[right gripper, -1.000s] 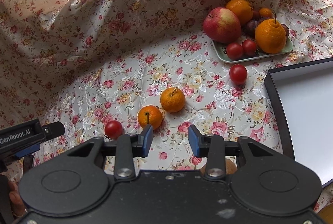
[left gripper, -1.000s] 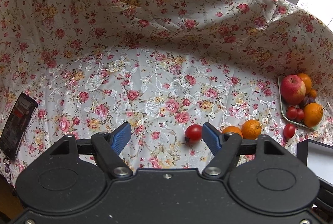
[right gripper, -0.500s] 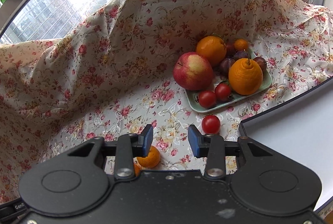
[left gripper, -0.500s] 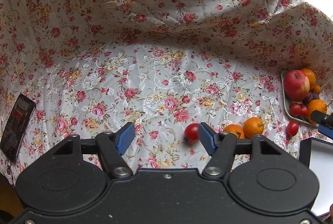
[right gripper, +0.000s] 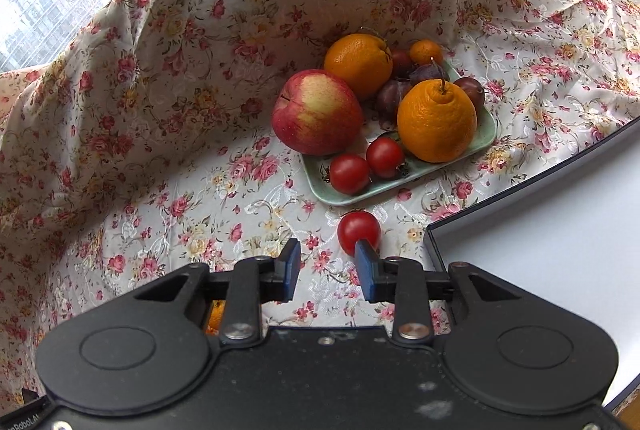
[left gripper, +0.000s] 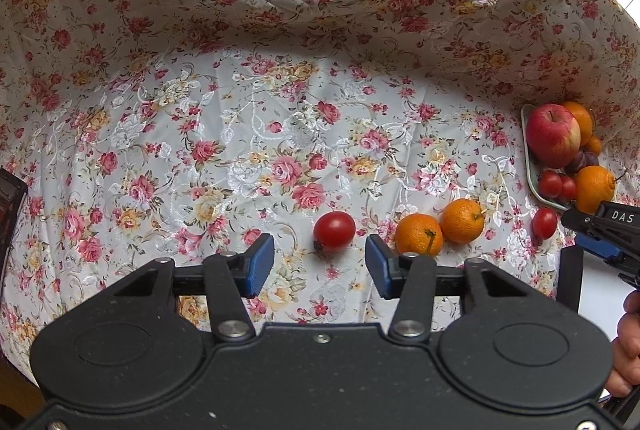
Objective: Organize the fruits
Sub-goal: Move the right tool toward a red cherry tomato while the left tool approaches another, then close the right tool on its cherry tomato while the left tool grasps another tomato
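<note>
A red tomato (left gripper: 334, 232) lies on the floral cloth just beyond my left gripper (left gripper: 320, 264), in line with the gap. The jaws are closing and the blue pads are clear of the tomato. Two small oranges (left gripper: 419, 234) lie right of it. Another loose tomato (right gripper: 359, 228) sits in front of the green plate (right gripper: 400, 186), just ahead of the right pad of my right gripper (right gripper: 328, 268). Those jaws are closing with nothing between them. The plate holds an apple (right gripper: 318, 112), oranges, plums and two tomatoes.
A white tray with a black rim (right gripper: 540, 250) lies right of the loose tomato. A dark phone (left gripper: 10, 206) lies at the far left. The cloth rises steeply behind the fruit. A hand (left gripper: 628, 350) holds the right gripper.
Both pairs of jaws have narrowed. The left gripper moved in closer to its tomato. The right gripper swung from the two oranges over to the plate and the loose tomato.
</note>
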Tool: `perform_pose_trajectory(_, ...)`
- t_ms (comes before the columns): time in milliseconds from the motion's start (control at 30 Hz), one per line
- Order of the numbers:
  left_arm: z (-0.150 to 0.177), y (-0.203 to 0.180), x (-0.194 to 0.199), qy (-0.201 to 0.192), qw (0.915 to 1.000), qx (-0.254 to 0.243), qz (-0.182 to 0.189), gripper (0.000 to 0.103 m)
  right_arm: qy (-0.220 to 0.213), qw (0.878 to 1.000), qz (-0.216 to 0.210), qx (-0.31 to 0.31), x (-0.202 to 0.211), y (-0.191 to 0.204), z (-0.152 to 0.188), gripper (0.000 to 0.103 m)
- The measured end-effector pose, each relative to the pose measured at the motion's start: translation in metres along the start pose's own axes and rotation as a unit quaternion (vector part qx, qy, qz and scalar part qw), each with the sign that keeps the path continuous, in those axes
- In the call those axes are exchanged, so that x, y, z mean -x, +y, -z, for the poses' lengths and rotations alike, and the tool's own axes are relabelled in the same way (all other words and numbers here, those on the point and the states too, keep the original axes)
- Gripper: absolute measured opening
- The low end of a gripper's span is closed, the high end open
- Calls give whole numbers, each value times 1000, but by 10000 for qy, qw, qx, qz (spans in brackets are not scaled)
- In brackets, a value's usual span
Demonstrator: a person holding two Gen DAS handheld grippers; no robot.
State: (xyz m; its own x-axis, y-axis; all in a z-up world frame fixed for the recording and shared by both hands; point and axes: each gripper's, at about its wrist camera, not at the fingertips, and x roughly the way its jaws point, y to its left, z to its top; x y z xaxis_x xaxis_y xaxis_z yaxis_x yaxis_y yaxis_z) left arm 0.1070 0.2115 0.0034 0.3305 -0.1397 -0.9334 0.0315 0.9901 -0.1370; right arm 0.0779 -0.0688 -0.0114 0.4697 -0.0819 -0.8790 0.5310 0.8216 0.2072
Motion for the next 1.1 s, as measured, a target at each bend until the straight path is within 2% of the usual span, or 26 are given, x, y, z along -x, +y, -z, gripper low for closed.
perform_pose_trajectory(133,-8,2,-10,92,9999,81,-3,50,88,10000,21,-32,-10,1,-6,34)
perform_pose_trajectory(467,-16,-10,-47,640,9976,250,105,50,210,9995,204,86,-33,-1,-19,34)
perform_pose_trajectory(867,-14,-13,-70,801,9965,207,-124,50,526,9974,490,49,-63,-6,-24,34)
perform_pose_trajectory(1100,-15,-15,-78,815,9962,195,-243,50,518,9966,631,114,-72,-6,-23,36)
